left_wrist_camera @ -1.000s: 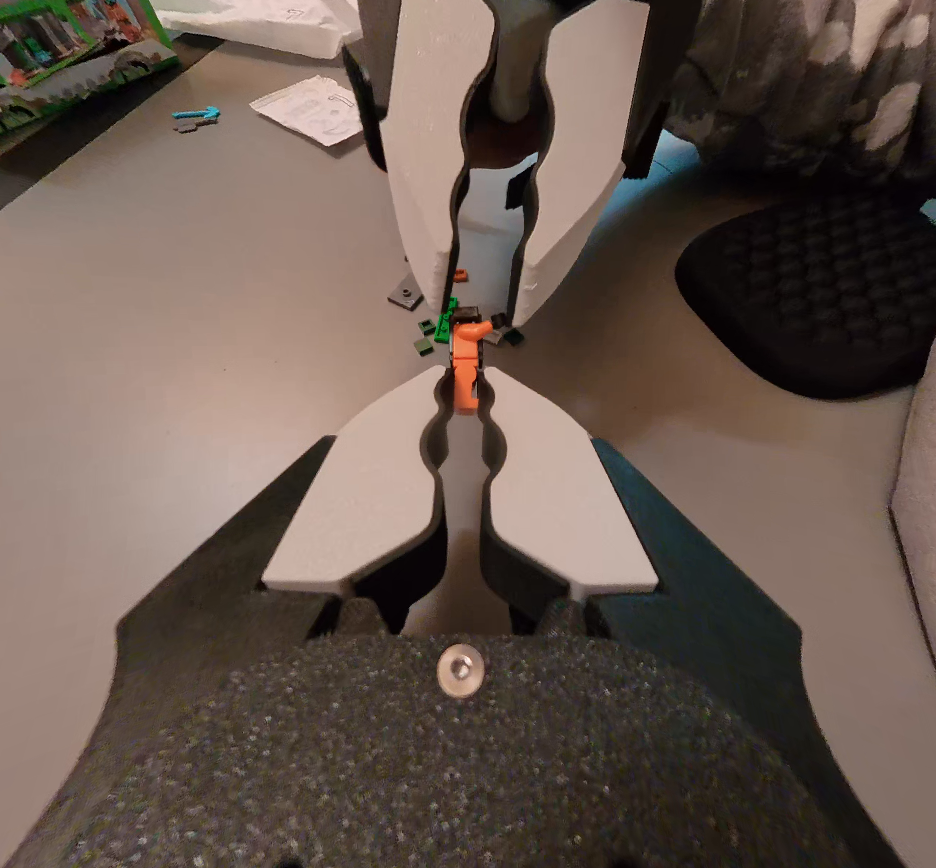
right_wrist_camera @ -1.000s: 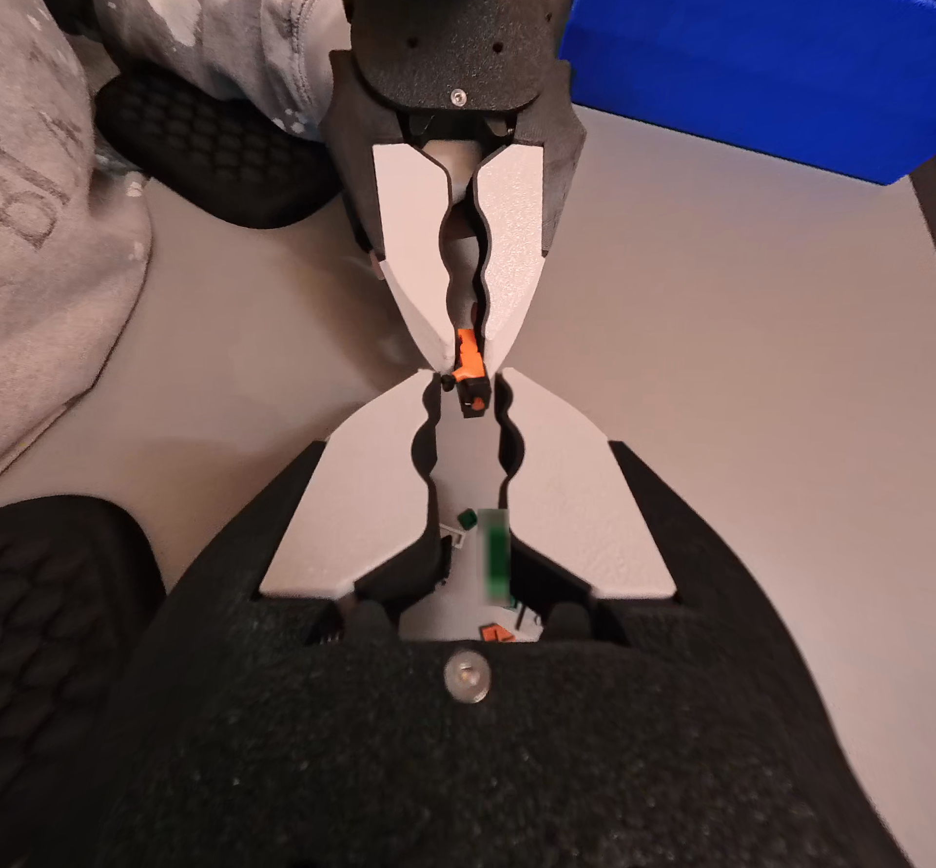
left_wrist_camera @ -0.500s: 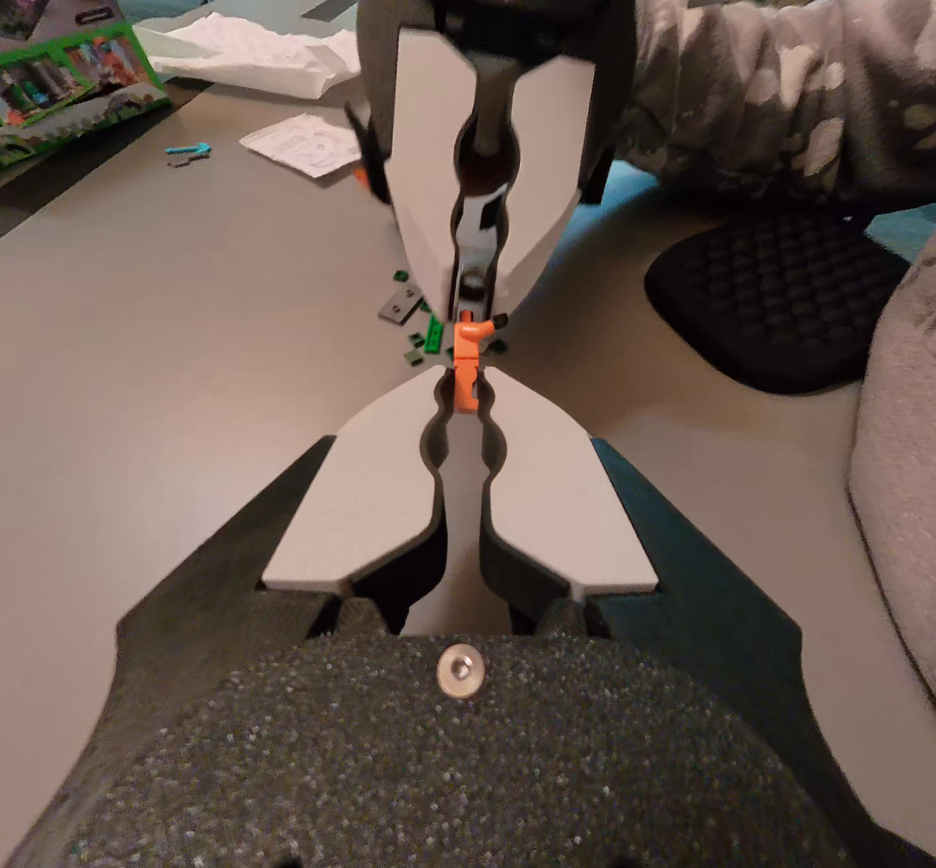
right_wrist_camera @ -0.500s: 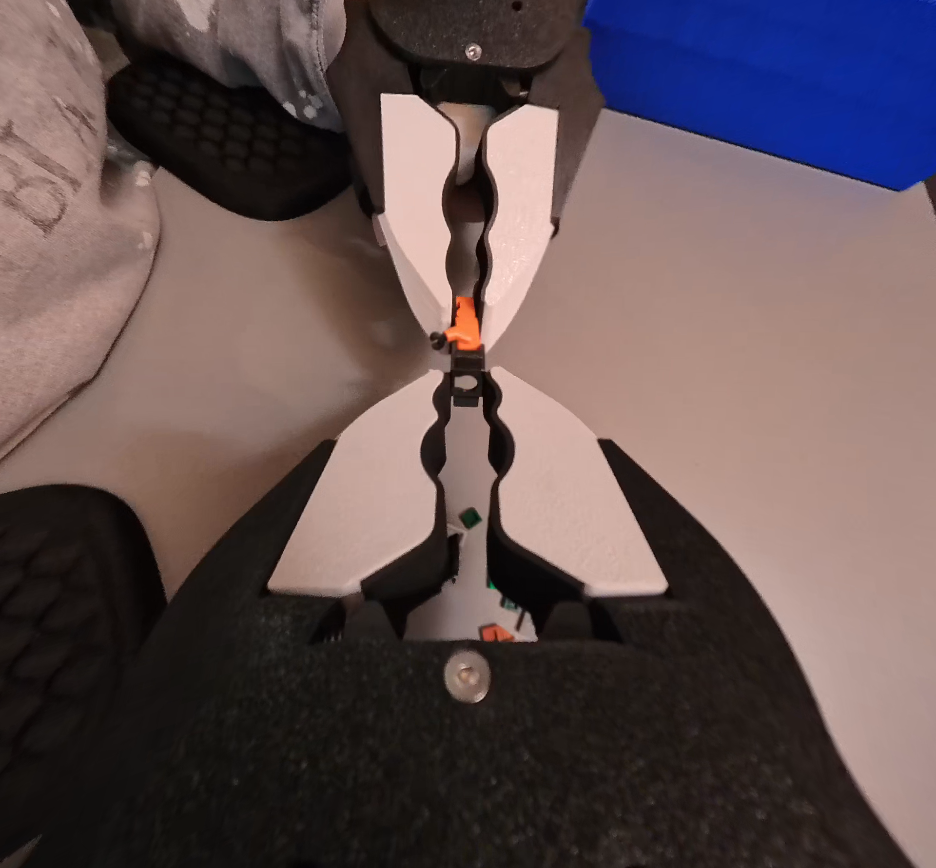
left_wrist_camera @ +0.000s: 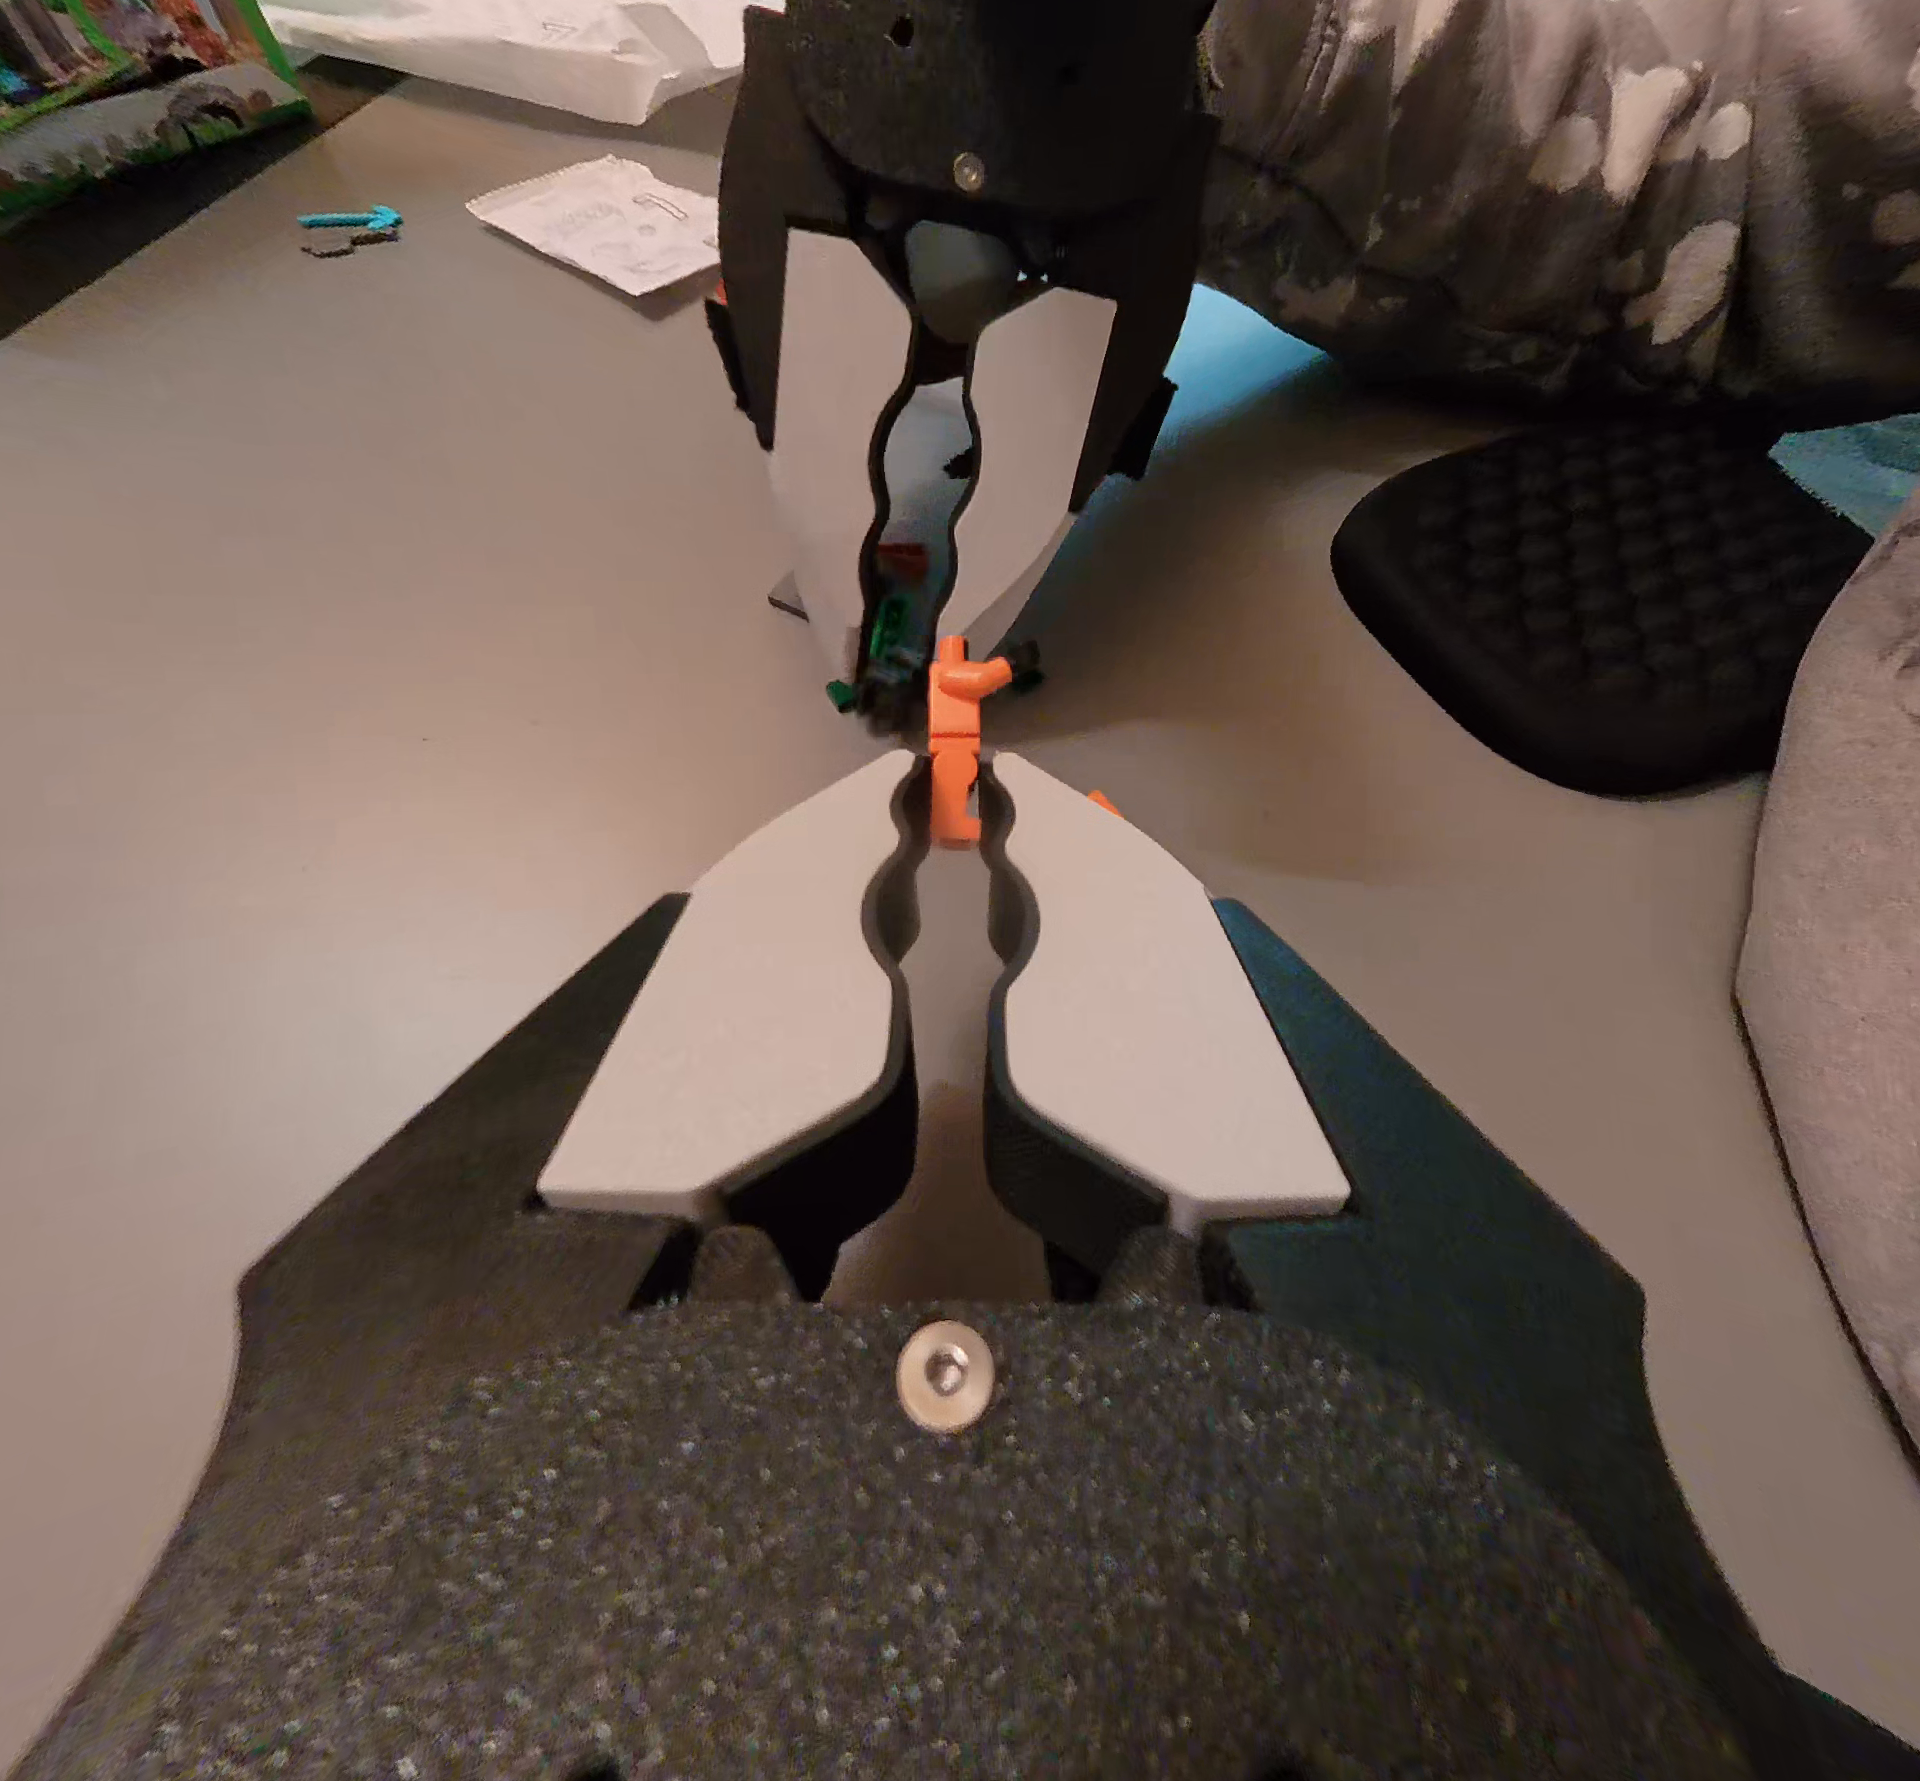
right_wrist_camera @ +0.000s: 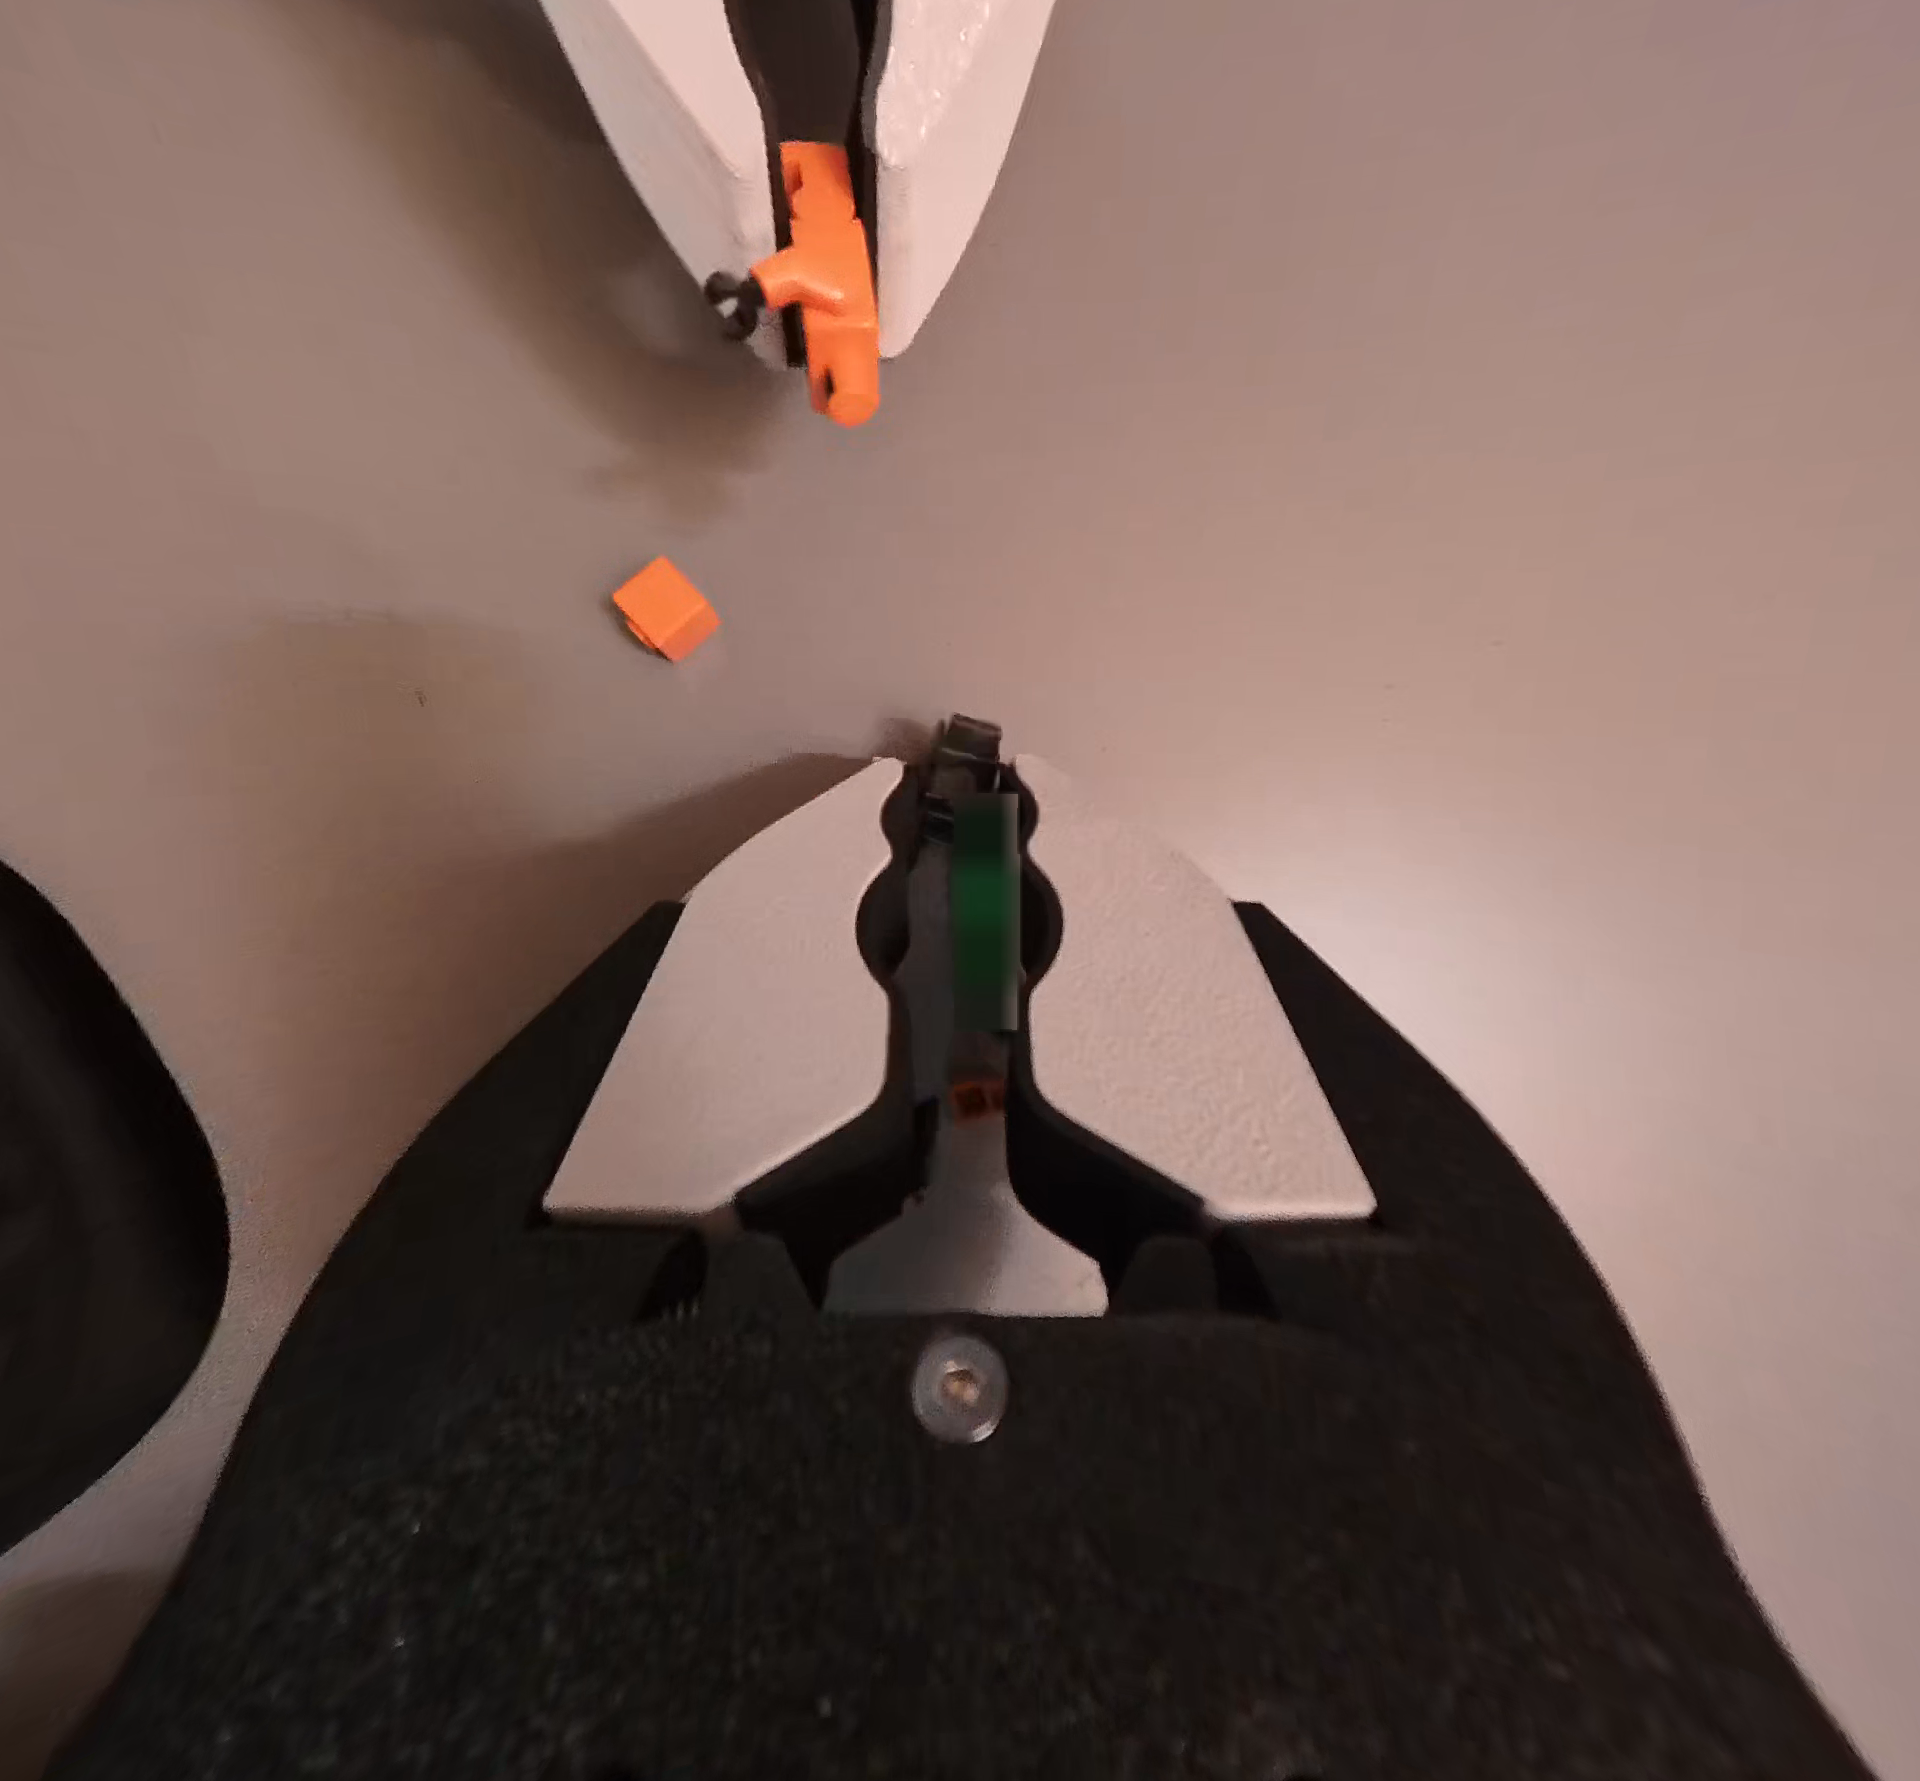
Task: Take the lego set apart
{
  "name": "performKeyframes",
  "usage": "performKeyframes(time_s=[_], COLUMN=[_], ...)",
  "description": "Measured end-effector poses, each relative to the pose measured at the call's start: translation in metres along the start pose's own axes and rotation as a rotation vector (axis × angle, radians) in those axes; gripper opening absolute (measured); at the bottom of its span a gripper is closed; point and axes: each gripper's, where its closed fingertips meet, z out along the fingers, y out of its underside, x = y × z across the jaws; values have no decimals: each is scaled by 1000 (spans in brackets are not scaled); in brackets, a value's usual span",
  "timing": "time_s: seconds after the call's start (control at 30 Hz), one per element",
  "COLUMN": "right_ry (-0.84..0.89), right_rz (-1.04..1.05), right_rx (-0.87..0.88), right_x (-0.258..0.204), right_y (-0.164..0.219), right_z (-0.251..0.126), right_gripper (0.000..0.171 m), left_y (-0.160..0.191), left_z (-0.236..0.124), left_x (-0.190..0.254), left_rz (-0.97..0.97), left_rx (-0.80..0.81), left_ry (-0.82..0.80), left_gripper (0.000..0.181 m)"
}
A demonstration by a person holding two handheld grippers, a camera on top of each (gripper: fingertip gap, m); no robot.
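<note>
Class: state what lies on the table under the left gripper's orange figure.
An orange cube lies loose on the table, below the orange figure clamped in the left gripper. Anything beneath the fingers stays hidden.

The near left tool (left_wrist_camera: 951,775) has smooth, matt pale grey plastic fingers (left_wrist_camera: 748,993) set in a rough, grainy black body with one shiny metal screw (left_wrist_camera: 943,1388). It pinches a glossy orange plastic figure (left_wrist_camera: 954,744). A loose orange cube (right_wrist_camera: 665,609) of smooth plastic lies on the counter (left_wrist_camera: 364,588), which is a matt, even grey surface. Far left, crumpled white paper (left_wrist_camera: 488,17) and a glossy printed cardboard box (left_wrist_camera: 114,58). To the right, a soft mottled grey cloth sleeve (left_wrist_camera: 1558,173) above a black textured honeycomb pad (left_wrist_camera: 1610,588).
</note>
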Motion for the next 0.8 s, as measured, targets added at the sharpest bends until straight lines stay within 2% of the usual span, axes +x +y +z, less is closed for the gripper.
performKeyframes(time_s=[0.13, 0.37, 0.8], right_ry=[-7, -29, -49], right_rz=[14, -62, -73], right_rx=[26, 275, 316], right_x=[0, -19, -26], right_y=[-5, -59, -68], right_z=[-4, -25, -18], right_gripper=[20, 20, 17], left_y=[3, 1, -4], left_z=[2, 3, 3], left_x=[1, 3, 10], left_rz=[-3, -13, -4], left_rx=[-10, 0, 23], left_ry=[5, 19, 46], left_gripper=[8, 8, 8])
